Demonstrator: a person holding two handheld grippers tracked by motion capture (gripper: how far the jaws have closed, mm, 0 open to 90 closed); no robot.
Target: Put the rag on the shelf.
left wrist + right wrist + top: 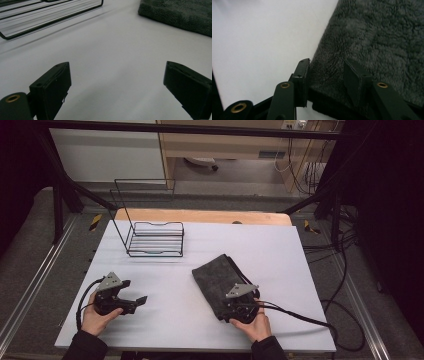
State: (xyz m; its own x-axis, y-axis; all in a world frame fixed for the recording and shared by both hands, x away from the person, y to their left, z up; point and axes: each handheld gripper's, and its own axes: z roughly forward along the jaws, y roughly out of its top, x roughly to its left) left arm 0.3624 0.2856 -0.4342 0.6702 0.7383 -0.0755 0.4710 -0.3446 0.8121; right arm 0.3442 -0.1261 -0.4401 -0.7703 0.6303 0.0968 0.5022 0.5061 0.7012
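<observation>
Room: dark frame rails, grey floor, cables trailing off to the right.
Desk (200,245): flat matte white board; a bare wooden strip shows along its far edge.
Wire rack (152,232): thin black rods, tall back, slatted base, near the far-left corner.
Towel (222,280): dark grey, fluffy pile, folded to a rectangle, right of centre toward the near edge.
Right gripper (325,75): jaws partly apart, straddling the towel's near corner, one pad at its edge.
Left gripper (117,87): jaws wide apart over bare desk, near-left.
</observation>
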